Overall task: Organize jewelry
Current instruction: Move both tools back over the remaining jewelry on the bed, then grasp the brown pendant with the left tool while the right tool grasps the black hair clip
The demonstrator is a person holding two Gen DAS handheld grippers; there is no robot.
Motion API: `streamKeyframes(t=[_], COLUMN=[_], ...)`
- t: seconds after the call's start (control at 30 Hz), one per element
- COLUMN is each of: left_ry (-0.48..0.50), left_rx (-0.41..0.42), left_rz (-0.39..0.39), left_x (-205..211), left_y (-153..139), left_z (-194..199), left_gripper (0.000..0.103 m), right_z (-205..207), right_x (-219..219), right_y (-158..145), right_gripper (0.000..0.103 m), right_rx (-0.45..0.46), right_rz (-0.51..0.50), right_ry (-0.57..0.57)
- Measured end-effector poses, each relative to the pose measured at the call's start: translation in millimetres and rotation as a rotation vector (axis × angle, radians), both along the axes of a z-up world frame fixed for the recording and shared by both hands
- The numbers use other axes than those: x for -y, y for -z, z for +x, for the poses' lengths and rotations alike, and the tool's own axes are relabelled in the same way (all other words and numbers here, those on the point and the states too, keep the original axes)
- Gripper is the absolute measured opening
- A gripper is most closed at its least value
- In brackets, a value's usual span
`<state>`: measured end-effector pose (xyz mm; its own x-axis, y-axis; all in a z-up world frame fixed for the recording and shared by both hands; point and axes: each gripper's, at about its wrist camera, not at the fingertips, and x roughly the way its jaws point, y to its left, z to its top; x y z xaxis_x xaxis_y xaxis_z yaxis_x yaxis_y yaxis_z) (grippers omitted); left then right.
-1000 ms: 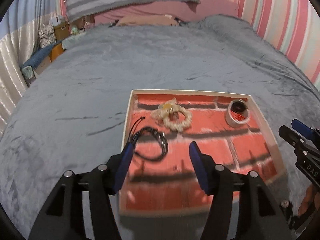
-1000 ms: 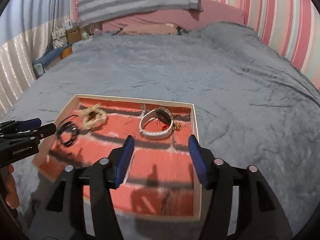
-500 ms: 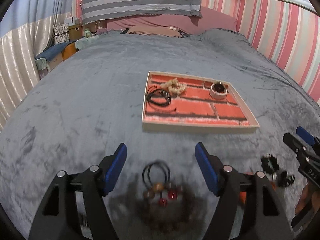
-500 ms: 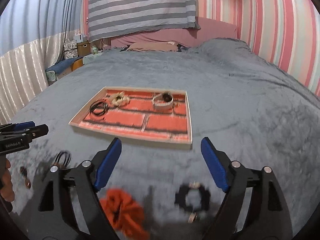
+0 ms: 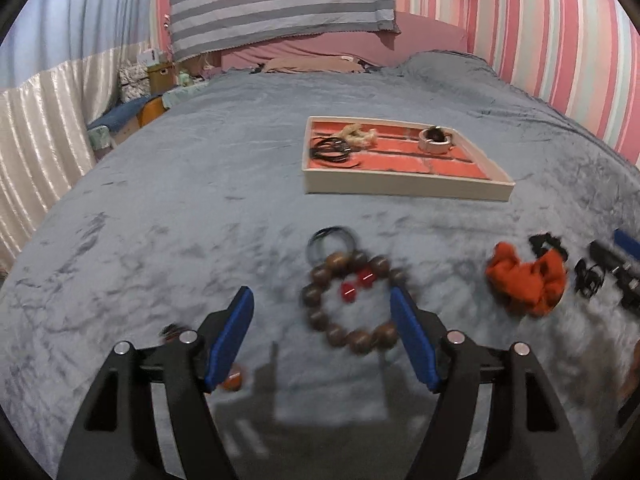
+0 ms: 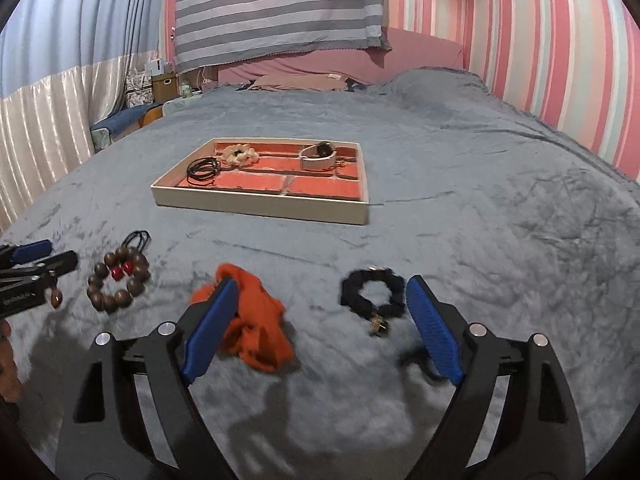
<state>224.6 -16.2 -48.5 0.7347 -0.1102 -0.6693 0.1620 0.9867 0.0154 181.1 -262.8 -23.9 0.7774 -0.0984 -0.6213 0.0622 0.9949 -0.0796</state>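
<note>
Grippers hovering over the bed (image 6: 480,184): left gripper (image 5: 322,336) standing wide apart above the bead bracelet (image 5: 350,300), right gripper (image 6: 322,320) gaping, empty, between orange scrunchie (image 6: 256,320) and black scrunchie (image 6: 372,292); tray (image 6: 260,204) lying beyond.

Right claw (image 6: 316,328) gapes over orange scrunchie (image 6: 256,320) and black bracelet (image 6: 372,292) (nothing gripped).

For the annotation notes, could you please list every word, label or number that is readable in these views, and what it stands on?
Small pale lettering on the left gripper body, seen from the right wrist view: too blurred to read.
No other text is legible on the tray or the jewelry.
</note>
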Motion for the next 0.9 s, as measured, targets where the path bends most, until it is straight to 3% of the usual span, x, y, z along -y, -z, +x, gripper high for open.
streamKeyframes(t=[0.2, 0.43, 0.9], left_ry=[-0.134, -0.231, -0.200], left_rx=[-0.013, -0.051, -0.072], left_rz=[-0.016, -0.061, -0.053], left_x=[-65, -115, -117], left_y=[11, 26, 40], left_z=[-6, -2, 7], left_gripper=[0.070, 0.070, 0.070], right_z=[-21, -26, -4], right_x=[43, 73, 84], right_y=[1, 28, 55], right_gripper=[0.084, 0.084, 0.078], right_rx=[0.006, -0.056, -0.126], right_rz=[-0.057, -0.064, -0.020], right_ry=[0.101, 0.155, 0.151])
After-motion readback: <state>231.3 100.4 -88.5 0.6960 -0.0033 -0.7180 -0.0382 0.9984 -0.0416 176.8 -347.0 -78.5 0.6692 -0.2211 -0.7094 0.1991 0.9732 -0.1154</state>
